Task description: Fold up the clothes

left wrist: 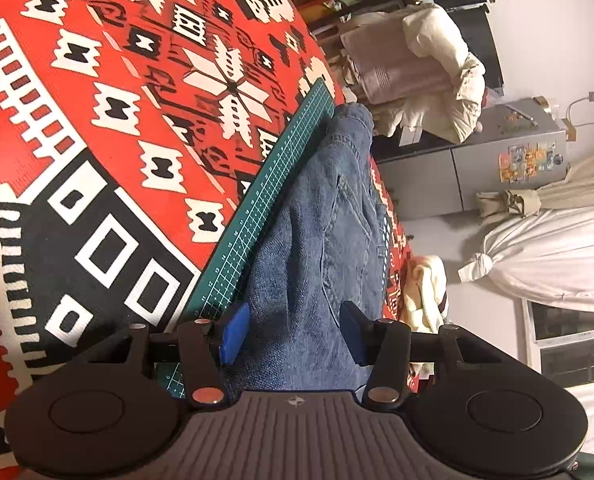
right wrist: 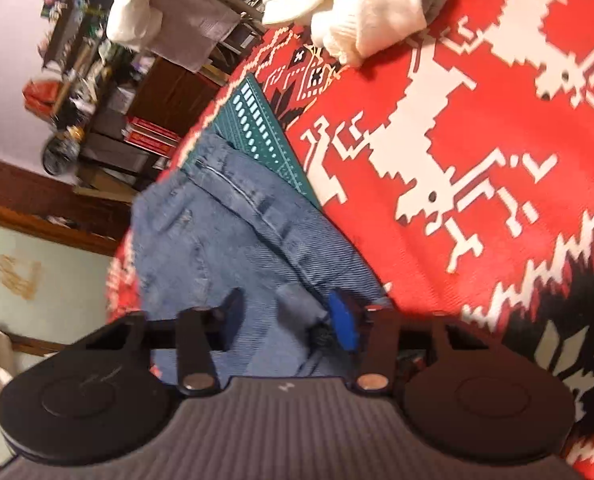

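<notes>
Left wrist view: blue jeans lie on a green cutting mat over a red patterned cloth. The left tongs hover apart above the denim.

Right wrist view: the right tongs stand apart over the jeans' waistband; cream clothes lie beyond.

Red patterned cloth carries green cutting mat; jeans on mat; cream garment, possibly sweater.

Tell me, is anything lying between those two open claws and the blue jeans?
Nothing visible. The blue denim jeans lie on the green cutting mat, directly between the open fingers of the left gripper and the right gripper. The cream knitted garment lies further off.
</notes>
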Demonstrator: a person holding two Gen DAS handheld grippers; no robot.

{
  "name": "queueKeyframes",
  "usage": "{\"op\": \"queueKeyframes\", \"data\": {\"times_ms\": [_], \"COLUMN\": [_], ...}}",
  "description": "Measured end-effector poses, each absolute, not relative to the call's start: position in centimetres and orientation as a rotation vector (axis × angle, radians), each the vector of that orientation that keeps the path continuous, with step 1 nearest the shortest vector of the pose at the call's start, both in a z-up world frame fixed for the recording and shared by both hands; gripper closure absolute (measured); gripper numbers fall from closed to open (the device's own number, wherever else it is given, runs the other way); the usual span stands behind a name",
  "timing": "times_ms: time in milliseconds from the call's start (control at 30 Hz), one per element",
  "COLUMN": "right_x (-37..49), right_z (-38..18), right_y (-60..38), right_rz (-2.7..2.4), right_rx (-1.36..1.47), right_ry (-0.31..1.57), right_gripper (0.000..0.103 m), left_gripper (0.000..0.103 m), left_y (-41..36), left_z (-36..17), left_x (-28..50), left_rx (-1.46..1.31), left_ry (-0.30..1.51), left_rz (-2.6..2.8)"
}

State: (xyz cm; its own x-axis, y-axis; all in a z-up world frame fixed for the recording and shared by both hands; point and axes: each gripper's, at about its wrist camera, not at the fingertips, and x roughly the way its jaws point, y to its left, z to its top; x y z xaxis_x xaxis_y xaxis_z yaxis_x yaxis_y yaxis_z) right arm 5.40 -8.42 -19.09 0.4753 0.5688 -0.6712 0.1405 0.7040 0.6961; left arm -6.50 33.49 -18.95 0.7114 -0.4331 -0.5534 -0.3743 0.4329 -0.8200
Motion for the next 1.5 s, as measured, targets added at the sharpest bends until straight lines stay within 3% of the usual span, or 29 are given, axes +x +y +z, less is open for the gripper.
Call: {"op": "queueKeyframes", "data": {"times_ms": [100,167,433,467,533,600,1000,1500], "right_x": [5.6,5.8,7.1,7.2,7.7,7.4,3.2,2.1], "right_z": [-18.9,-18.8,-18.4,-18.4,-18.4,-18.4,-13.0,-15.3], "right_y": [-7.8,-7.6,-4.2,-4.4,-3.6,-3.1,-7.9,-9.9], "right_rz": [0.332,0.38,0.357,0.359,0.355,0.341,0.346,0.234], "right_rx": [0.793,0.842,0.585,0.57,0.537,0.501,0.596,0.537], "right_ry": [1.056,1.04,1.058,1.058,1.058,1.053,0.911,1.009], "right_gripper": [0.064,0.064,0.062,0.065,0.084,0.092,0.095,0.097], "left_gripper": [0.055,0.055,0.055,0.055,0.055,0.055,0.055,0.055], "left_y": [33.3,33.2,33.1,33.1,33.0,33.0,33.3,32.2], "left_z": [-18.9,-18.8,-18.7,-18.7,-18.6,-18.6,-18.2,-17.7], "left_x": [-6.5,-6.5,-6.4,-6.4,-6.4,-6.4,-7.0,-6.5], "left_rx": [-1.147,-1.14,-1.134,-1.132,-1.125,-1.125,-1.146,-1.054], "left_ry": [0.831,0.832,0.836,0.836,0.838,0.837,0.796,0.844], "left_rz": [-0.044,-0.046,-0.045,-0.046,-0.046,-0.046,-0.071,-0.09]}}
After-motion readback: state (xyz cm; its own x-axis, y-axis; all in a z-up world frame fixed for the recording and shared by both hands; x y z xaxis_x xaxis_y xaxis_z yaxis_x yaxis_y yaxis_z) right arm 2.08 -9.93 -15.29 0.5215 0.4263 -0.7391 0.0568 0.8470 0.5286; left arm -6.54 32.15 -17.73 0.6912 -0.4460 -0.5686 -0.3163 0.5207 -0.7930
